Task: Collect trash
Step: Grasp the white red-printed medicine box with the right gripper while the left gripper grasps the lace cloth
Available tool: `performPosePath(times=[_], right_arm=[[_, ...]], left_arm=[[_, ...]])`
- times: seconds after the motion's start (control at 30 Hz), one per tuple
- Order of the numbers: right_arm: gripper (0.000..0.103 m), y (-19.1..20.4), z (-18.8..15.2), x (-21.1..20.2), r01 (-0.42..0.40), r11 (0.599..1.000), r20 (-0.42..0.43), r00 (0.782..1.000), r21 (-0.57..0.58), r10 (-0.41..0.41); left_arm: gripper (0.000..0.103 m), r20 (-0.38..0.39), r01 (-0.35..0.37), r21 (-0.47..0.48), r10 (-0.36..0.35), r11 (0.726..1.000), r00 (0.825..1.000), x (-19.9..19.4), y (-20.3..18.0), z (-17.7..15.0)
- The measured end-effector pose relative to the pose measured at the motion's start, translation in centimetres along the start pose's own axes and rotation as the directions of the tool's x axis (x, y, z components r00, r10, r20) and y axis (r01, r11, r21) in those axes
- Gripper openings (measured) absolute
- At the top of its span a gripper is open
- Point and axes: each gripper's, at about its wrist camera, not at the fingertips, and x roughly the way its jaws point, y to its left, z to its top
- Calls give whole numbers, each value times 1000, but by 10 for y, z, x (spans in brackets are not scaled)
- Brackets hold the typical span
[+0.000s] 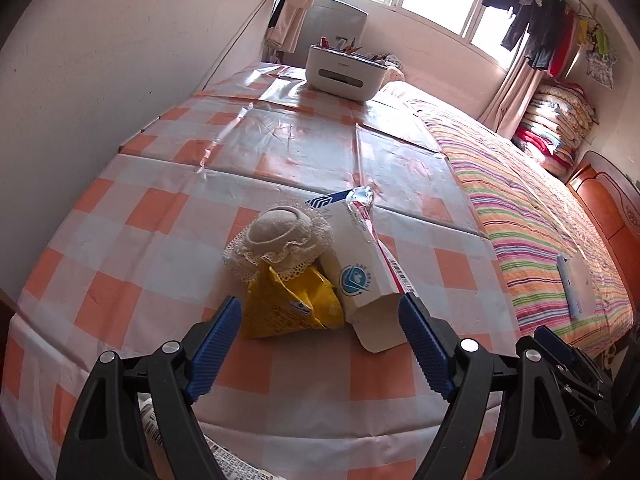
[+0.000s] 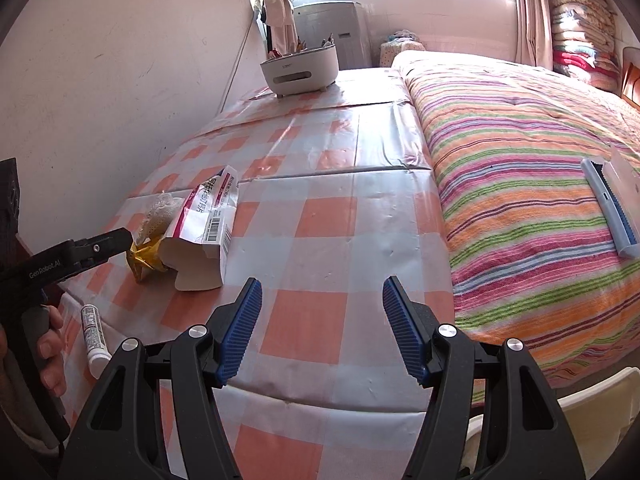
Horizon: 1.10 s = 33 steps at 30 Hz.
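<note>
The left gripper (image 1: 320, 316) hangs wide open and empty over the checked tablecloth (image 1: 132, 216), jaws flanking the trash at twelve o'clock: an opened white carton (image 1: 360, 272), a crumpled yellow wrapper (image 1: 288, 304), a lace doily (image 1: 276, 236). The right gripper (image 2: 322, 300), also spread and empty, has the pile at ten o'clock.

table and bed, with what rests on each

covered in an orange-and-white checked cloth (image 2: 312, 208), glossy. near the front: crumpled yellow wrapper (image 1: 288, 308), opened white carton (image 1: 360, 276) lying on its side, lace-edged cloth piece (image 1: 280, 236) (all three touching). white tube (image 2: 94, 334) at the left edge. white organizer box (image 2: 300, 66) at the far end. alongside, striped bedspread (image 2: 520, 184) bearing a blue-and-white brush (image 2: 612, 208).
</note>
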Motion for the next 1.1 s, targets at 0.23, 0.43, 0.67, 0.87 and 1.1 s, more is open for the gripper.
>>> performPosePath(times=[0.23, 0.43, 0.67, 0.87, 1.1], right_arm=[[64, 37, 15, 26, -86, 994, -31, 996, -63, 84], [67, 59, 26, 44, -112, 990, -46, 993, -84, 108], [67, 83, 37, 70, -131, 986, -97, 988, -107, 121], [67, 105, 55, 101, -145, 983, -145, 981, -110, 128], [72, 111, 59, 138, -107, 988, -218, 973, -112, 80]], left_arm=[[78, -33, -38, -72, 36, 997, 999, 13, 35, 13], [78, -66, -40, -76, 35, 996, 997, 24, 41, 16], [78, -74, -40, -128, 31, 991, 997, 30, 56, 24], [78, -55, -46, -193, 36, 980, 998, 26, 77, 32], [78, -64, -40, -190, 28, 981, 998, 34, 76, 44]])
